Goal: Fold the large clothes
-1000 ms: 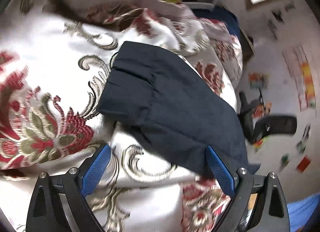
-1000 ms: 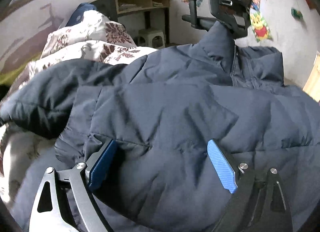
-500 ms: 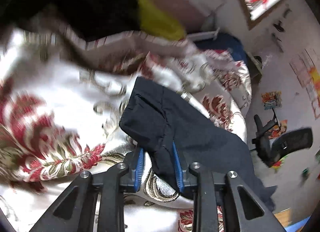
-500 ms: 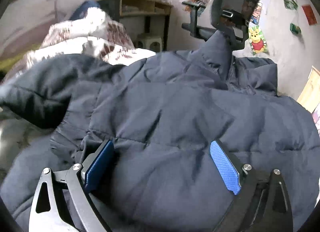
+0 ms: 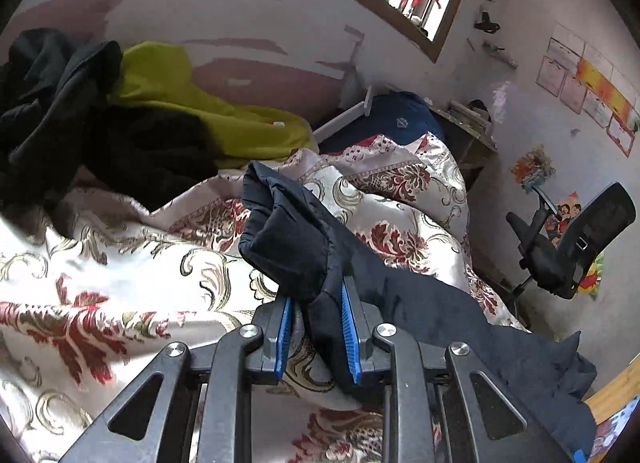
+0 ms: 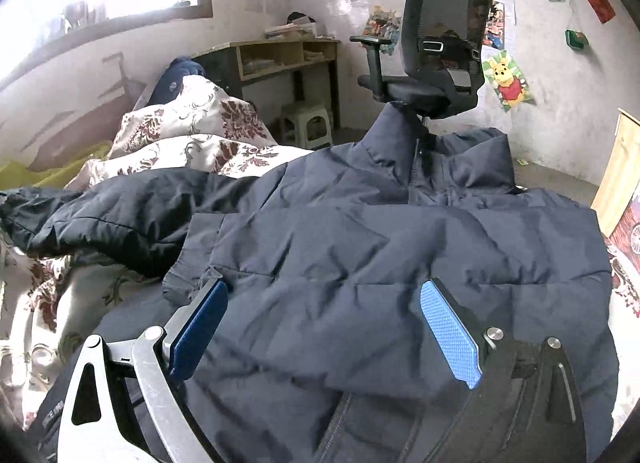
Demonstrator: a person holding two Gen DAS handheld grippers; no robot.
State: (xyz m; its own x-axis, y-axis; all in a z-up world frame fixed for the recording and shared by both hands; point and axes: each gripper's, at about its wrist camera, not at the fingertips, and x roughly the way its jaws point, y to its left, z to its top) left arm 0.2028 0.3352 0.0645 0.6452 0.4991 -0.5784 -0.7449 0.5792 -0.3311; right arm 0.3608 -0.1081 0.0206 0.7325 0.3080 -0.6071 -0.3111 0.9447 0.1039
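A dark navy puffer jacket (image 6: pixel 360 247) lies spread on a bed with a floral cover (image 5: pixel 120 287). Its sleeve (image 5: pixel 420 303) stretches across the cover in the left wrist view. My left gripper (image 5: pixel 316 327) is shut on the sleeve's cuff end (image 5: pixel 292 247) and holds it raised above the cover. My right gripper (image 6: pixel 324 327) is open, its blue pads either side of the jacket's body, just above the fabric. The same sleeve (image 6: pixel 100 219) runs off to the left in the right wrist view.
A pile of black (image 5: pixel 80 131) and yellow-green clothes (image 5: pixel 192 111) lies at the bed's far side by the wall. A black office chair (image 6: pixel 436 51) stands beyond the bed, with a wooden desk (image 6: pixel 288 55) and a small stool (image 6: pixel 308 123) near it.
My left gripper went from open over the sleeve to shut on its cuff, then lifted it up from the cover. The right gripper stayed open over the jacket, barely moving.
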